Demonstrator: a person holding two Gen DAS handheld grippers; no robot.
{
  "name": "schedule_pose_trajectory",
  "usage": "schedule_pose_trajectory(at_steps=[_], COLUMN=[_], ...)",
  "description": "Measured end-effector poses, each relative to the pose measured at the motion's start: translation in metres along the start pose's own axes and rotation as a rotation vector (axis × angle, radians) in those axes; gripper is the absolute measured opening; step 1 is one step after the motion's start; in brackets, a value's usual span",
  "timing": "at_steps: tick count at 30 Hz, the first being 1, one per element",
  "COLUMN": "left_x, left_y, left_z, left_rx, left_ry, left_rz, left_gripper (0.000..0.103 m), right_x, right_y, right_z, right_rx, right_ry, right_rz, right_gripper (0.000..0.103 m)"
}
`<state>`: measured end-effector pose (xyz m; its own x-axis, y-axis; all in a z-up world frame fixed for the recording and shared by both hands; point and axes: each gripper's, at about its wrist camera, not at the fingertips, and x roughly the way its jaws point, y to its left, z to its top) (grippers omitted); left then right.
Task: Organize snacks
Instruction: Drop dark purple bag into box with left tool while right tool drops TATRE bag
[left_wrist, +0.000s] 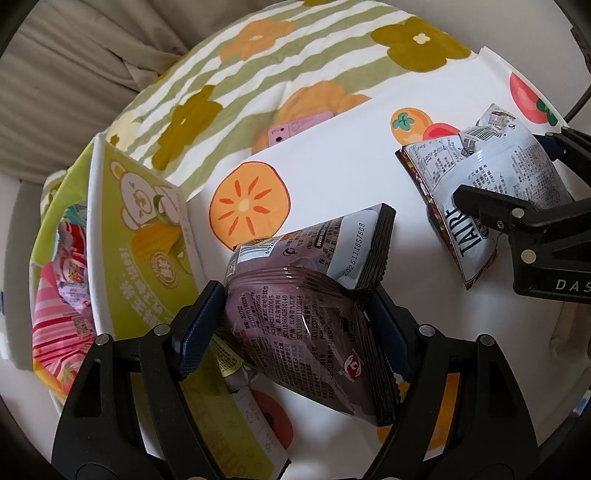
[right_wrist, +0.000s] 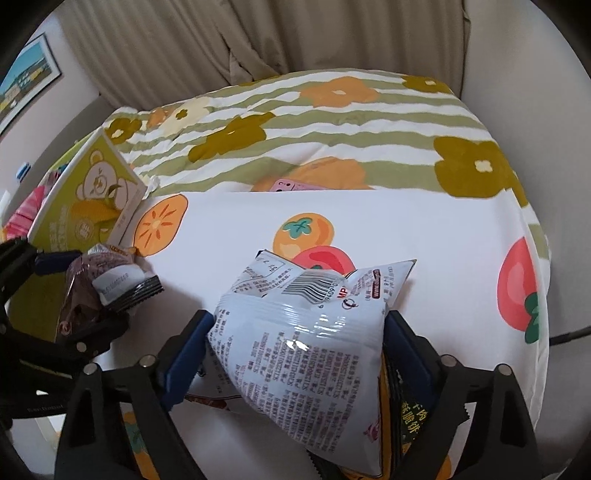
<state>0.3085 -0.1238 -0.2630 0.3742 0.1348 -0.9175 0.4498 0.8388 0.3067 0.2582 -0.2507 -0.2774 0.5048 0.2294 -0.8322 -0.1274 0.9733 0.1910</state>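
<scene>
Purple packet (left_wrist: 306, 314) sits between left jaws, white packet (right_wrist: 306, 343) between right.

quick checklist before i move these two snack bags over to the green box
1. Left gripper has the dark snack bag between its pads: ok.
2. Right gripper has the white snack bag between its pads: ok, both pads meet the bag's sides.
3. Green box is open, with pink packets already inside: ok.
4. Room left in the box: cannot tell, only part of the inside shows.
5. Another packet lies under the white snack bag and may drag along: not ok.
6. Pink phone sits behind the white sheet, out of the way: ok.
</scene>
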Motion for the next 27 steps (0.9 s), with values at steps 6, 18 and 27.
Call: schedule_pose_trajectory(at_steps=[6,18,27], left_x=[-0.006,-0.058,-0.129], left_y=[0.002,-0.006,-0.005], left_z=[0.000,-0.002,-0.019], left_rx=[-0.026,-0.071,-0.154], left_ry=[-0.014,-0.117,-0.246], left_rz=[0.004,-0.007,0.013], left_gripper=[0.075,0.075,0.075], right_x=[-0.008,-0.062,-0.130], right_y=[0.001,0.000,0.003], right_z=[-0.002,-0.005,-0.014], right_rx=[0.001,-0.005,-0.050], right_ry=[-0.032,-0.110,-0.164], right_rz=[0.002,-0.010,0.003], right_gripper=[0.078,0.078,0.078])
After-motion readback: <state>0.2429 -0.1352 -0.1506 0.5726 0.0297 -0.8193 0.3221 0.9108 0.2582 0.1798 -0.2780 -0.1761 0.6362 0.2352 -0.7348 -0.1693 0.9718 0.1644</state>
